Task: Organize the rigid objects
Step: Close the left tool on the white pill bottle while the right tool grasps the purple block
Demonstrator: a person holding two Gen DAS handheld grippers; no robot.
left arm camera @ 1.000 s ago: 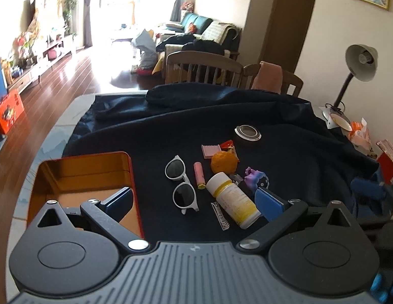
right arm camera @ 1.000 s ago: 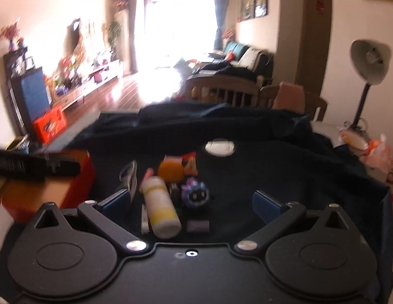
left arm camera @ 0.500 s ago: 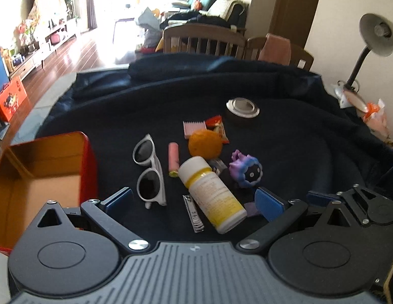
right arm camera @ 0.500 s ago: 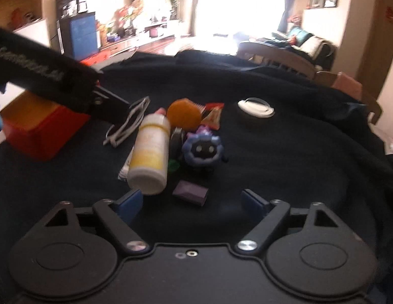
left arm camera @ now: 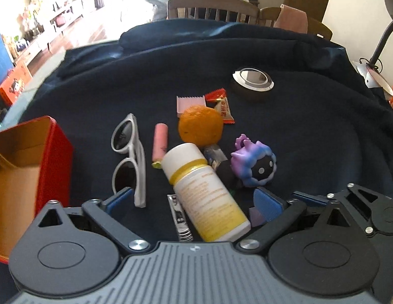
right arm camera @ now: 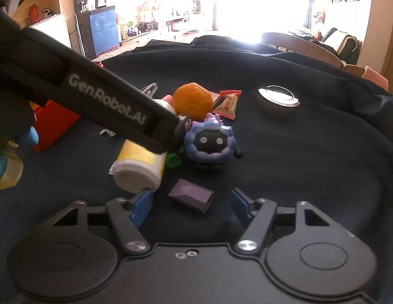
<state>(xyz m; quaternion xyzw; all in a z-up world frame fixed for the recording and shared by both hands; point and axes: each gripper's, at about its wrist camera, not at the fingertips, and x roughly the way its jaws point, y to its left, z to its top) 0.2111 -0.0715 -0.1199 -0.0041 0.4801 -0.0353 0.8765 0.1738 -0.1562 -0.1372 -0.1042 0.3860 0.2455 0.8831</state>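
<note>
The white bottle point(left arm camera: 206, 192) with its yellow label lies on its side at the middle of the dark cloth point(left arm camera: 310, 131), cap toward the orange point(left arm camera: 200, 125) at its twelve o'clock; the left gripper point(left arm camera: 194, 197) points steeply down over it, jaws wide and closing, the bottle's base between them but no pad pressing on it; the nail clipper point(left arm camera: 180, 219) also lies in that gap, at the bottle's seven o'clock. The small purple block point(right arm camera: 191, 198) lies between the jaws of the right gripper point(right arm camera: 191, 204), which are closing and not yet touching it; that gripper too tilts downward. At the bottle's nine o'clock lie the pink tube point(left arm camera: 159, 145) and, beyond it, the white sunglasses point(left arm camera: 129, 157); farther out the red box point(left arm camera: 53, 162) stands open. At its three o'clock sits the purple toy point(left arm camera: 254, 163), facing the right wrist camera; a green cap point(right arm camera: 173, 160) lies between bottle and toy. Past the orange at twelve o'clock lie a pink packet point(left arm camera: 190, 101) and a red sachet point(left arm camera: 221, 102); a round tin point(left arm camera: 252, 82) sits at one o'clock, well apart. The left gripper's black body crosses the right wrist view and hides the bottle's cap; it reads "GenRobot.AI".
</note>
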